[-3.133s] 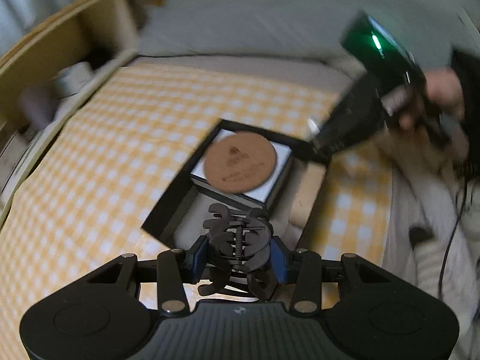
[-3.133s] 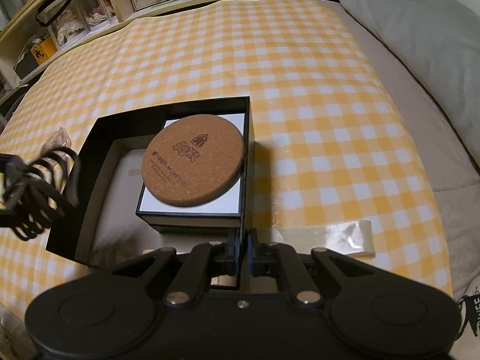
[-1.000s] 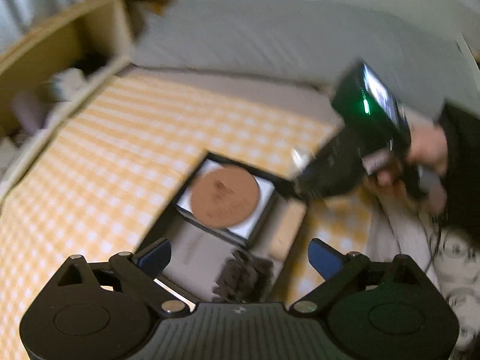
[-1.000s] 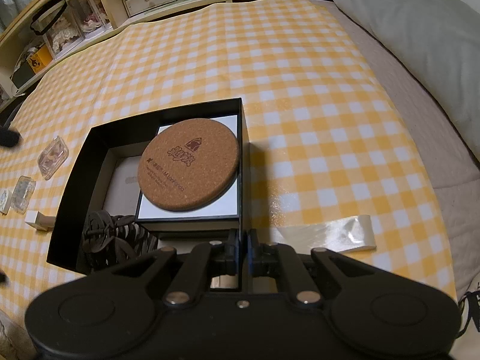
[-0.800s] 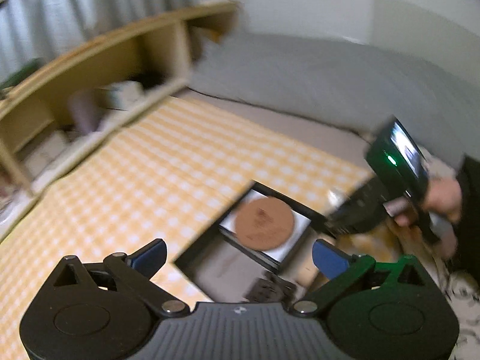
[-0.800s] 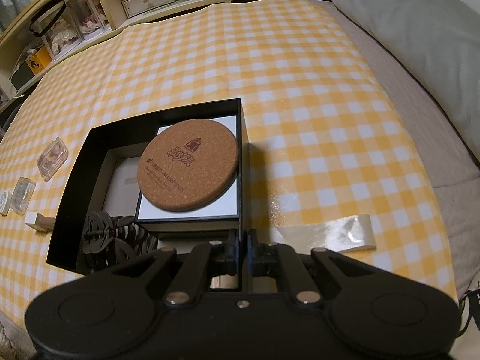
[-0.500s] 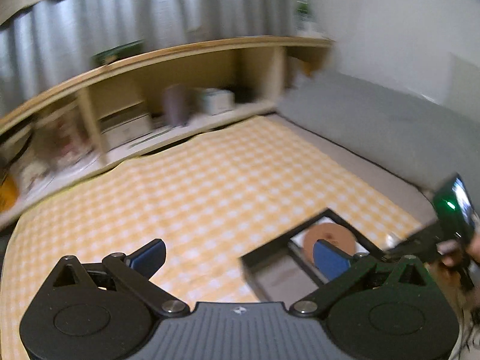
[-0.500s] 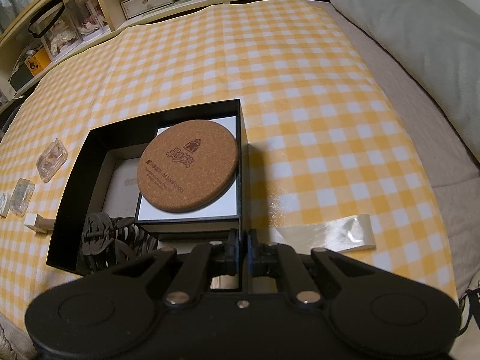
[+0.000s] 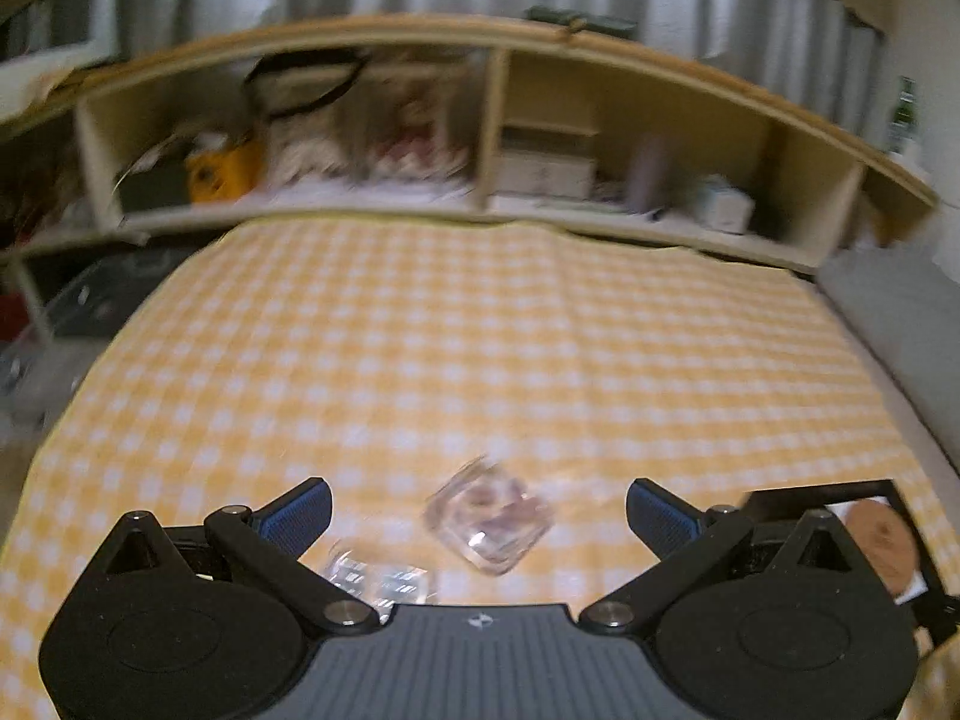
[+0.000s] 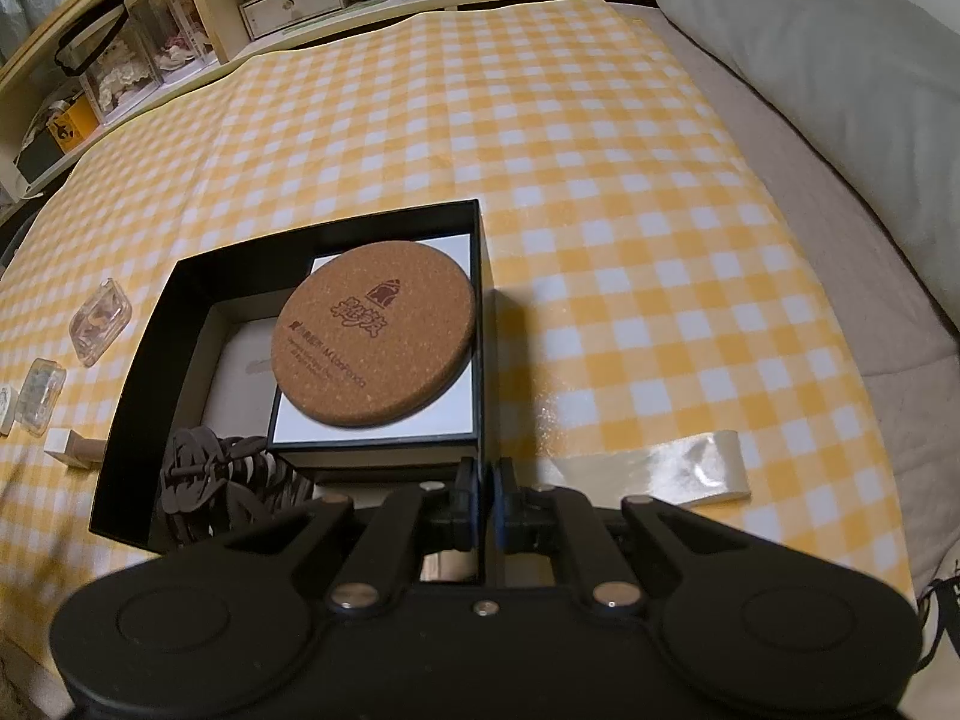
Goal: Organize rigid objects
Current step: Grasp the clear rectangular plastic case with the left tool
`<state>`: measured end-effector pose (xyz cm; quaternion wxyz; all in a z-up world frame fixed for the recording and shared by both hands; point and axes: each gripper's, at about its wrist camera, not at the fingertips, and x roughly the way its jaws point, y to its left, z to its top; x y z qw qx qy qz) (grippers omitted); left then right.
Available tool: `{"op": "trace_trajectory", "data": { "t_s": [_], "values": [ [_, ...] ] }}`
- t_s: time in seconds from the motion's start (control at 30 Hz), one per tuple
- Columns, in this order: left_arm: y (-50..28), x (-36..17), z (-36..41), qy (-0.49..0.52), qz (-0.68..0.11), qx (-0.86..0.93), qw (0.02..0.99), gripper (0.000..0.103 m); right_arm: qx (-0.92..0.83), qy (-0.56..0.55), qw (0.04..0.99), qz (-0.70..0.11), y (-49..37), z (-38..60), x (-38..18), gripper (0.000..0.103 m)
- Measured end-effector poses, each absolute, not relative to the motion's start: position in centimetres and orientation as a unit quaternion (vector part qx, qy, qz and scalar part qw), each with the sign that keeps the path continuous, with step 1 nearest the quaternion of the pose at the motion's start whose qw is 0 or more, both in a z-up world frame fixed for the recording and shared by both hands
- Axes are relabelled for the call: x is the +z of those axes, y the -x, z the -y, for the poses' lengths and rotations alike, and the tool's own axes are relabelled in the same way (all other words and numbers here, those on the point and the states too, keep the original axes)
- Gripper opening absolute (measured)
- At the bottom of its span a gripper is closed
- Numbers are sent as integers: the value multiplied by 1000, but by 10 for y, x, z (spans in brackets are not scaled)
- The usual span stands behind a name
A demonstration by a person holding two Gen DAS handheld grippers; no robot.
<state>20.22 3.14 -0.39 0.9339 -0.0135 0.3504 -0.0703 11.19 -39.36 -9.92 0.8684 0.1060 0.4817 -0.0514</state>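
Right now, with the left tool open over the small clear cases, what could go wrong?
1. The clear case lies skewed between the left tool's open jaws, so a grip may slip.
2. The right tool pinches the black box's wall; easing off could shift the box.

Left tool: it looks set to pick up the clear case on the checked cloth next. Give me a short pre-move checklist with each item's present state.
1. Left tool open, nothing between its fingers: ok.
2. Clear case lined up between the fingers: ok in the left wrist view, though blurred, so height above it cannot tell.
3. Second clear case out of the closing path: cannot tell; it lies close by the left finger.
4. Right tool shut on the black box wall, steadying it: ok.
5. Room in the box for the case: ok; bare floor shows left of the cork coaster, above the hair claw.
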Motion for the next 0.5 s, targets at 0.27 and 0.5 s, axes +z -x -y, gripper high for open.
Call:
{"op": "trace_trajectory", "data": {
  "t_s": [0.27, 0.5],
  "values": [
    [-238, -47, -62, -7, -398, -68, 915, 103, -56, -94, 865, -490, -115, 393, -103, 6],
    [-250, -83, -74, -5, -459, -78, 885, 103, -60, -84, 861, -499, -119, 389, -108, 10]
  ]
}}
